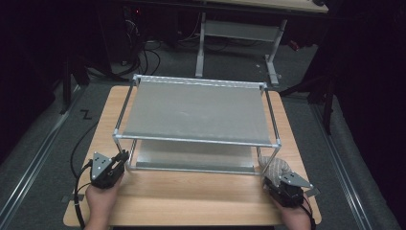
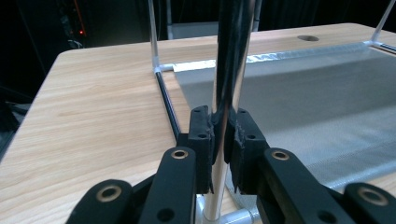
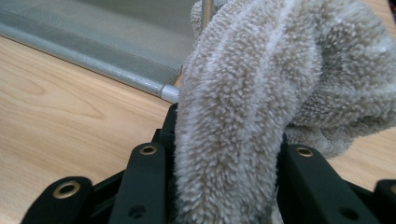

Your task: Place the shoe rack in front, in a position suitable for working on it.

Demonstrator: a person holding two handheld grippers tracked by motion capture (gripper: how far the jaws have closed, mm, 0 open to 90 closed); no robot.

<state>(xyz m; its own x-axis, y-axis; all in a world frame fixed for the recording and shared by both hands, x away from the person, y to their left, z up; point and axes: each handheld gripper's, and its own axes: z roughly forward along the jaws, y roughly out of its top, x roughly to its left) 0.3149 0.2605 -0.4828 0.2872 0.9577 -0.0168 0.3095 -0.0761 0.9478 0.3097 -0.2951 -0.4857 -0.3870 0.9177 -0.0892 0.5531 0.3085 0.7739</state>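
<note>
A metal rack (image 1: 196, 140) with two grey shelves stands on the wooden table (image 1: 191, 199). My left gripper (image 1: 123, 157) is at its front left corner. In the left gripper view the jaws (image 2: 219, 126) are shut on the shiny upright post (image 2: 231, 56) low down. At the front right corner, my right gripper (image 1: 274, 178) is shut on a fluffy beige cloth (image 1: 276, 166). In the right gripper view the cloth (image 3: 261, 84) bulges out above the jaws (image 3: 224, 154), right beside the rack's front right post (image 3: 207, 11) and lower shelf (image 3: 93, 32).
Bare wood lies in front of the rack between the two hands. A round cable hole (image 2: 308, 38) is in the table top behind the rack. Beyond the table stand a white desk frame (image 1: 239, 33) and floor cables (image 1: 139, 57).
</note>
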